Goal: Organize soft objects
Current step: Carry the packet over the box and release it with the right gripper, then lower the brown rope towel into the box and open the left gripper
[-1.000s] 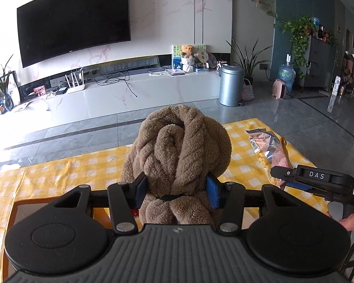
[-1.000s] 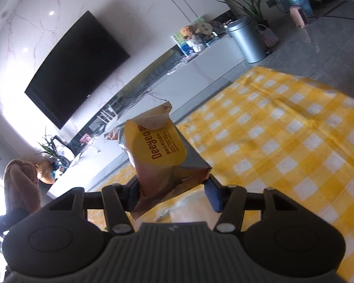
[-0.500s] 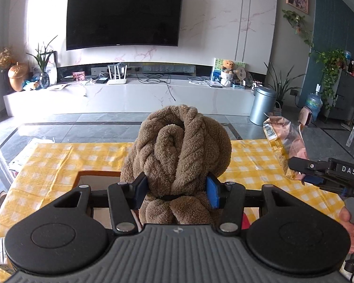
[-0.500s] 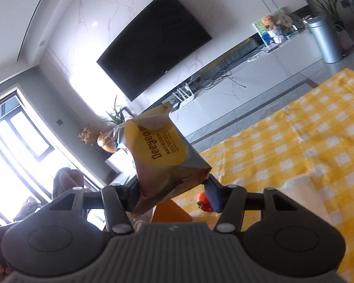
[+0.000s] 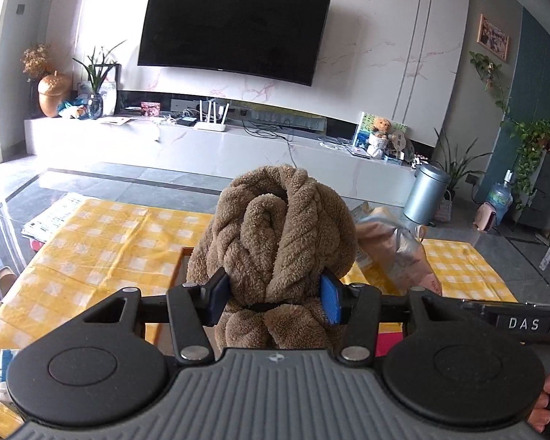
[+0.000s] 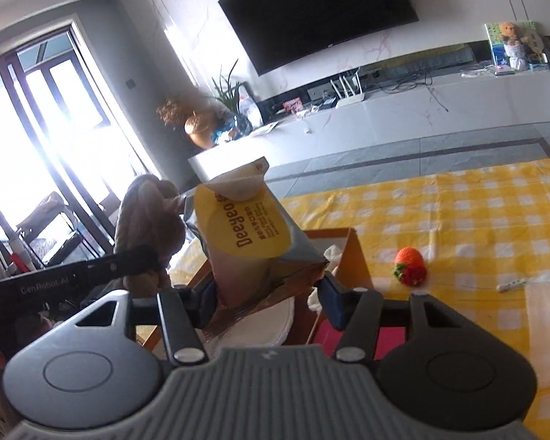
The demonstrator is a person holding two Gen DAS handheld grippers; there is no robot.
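- My left gripper [image 5: 273, 299] has its blue fingers [image 5: 218, 295] clenched on the knotted brown plush bundle [image 5: 278, 231], lifted above the counter [image 5: 102, 249] with its yellow checked cloth.
- My right gripper [image 6: 266, 293] pinches the snack bag [image 6: 255, 242] by its lower end; the yellow label faces the camera.
- Bag and bundle hang side by side, over an orange-walled box [image 6: 354, 256] holding white items.
- A knitted strawberry [image 6: 410, 266] lies on the cloth right of the box.
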